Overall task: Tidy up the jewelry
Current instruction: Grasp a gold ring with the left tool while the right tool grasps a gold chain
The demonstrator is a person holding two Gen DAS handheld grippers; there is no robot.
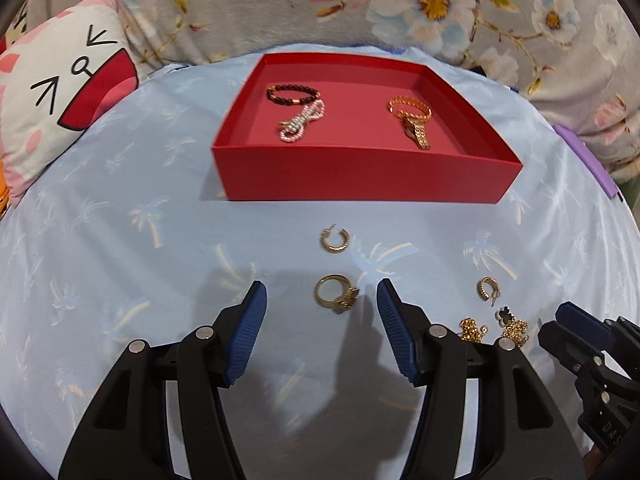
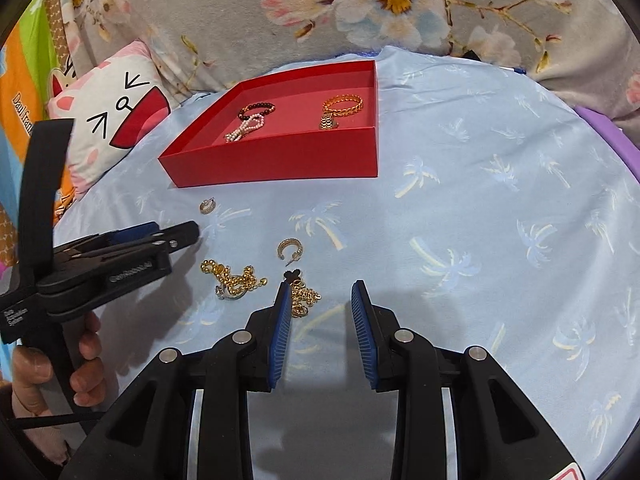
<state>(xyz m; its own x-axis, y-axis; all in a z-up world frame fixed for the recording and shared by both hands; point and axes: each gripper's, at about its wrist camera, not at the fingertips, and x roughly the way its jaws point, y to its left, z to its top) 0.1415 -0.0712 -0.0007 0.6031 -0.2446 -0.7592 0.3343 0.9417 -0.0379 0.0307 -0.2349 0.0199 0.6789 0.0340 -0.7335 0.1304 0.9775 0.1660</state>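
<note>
A red box (image 1: 360, 178) (image 2: 280, 162) holds a dark bead bracelet (image 1: 293, 93), a pearl bracelet (image 1: 301, 123) and gold bracelets (image 1: 412, 114). On the blue cloth lie a gold ring (image 1: 335, 293), a hoop earring (image 1: 335, 239) (image 2: 208, 205), a second hoop earring (image 1: 489, 288) (image 2: 289, 249), a gold chain (image 2: 234, 280) and a gold necklace with a black clover (image 2: 301, 290) (image 1: 510, 322). My left gripper (image 1: 322, 302) is open with the ring between its fingertips. My right gripper (image 2: 320, 300) is open and empty, the clover necklace at its left fingertip.
A cat-print pillow (image 1: 60, 92) lies at the left and a floral blanket (image 1: 400, 4) behind the box. A purple object (image 1: 586, 156) sits at the right cloth edge. The right gripper shows at the lower right of the left wrist view (image 1: 580, 344).
</note>
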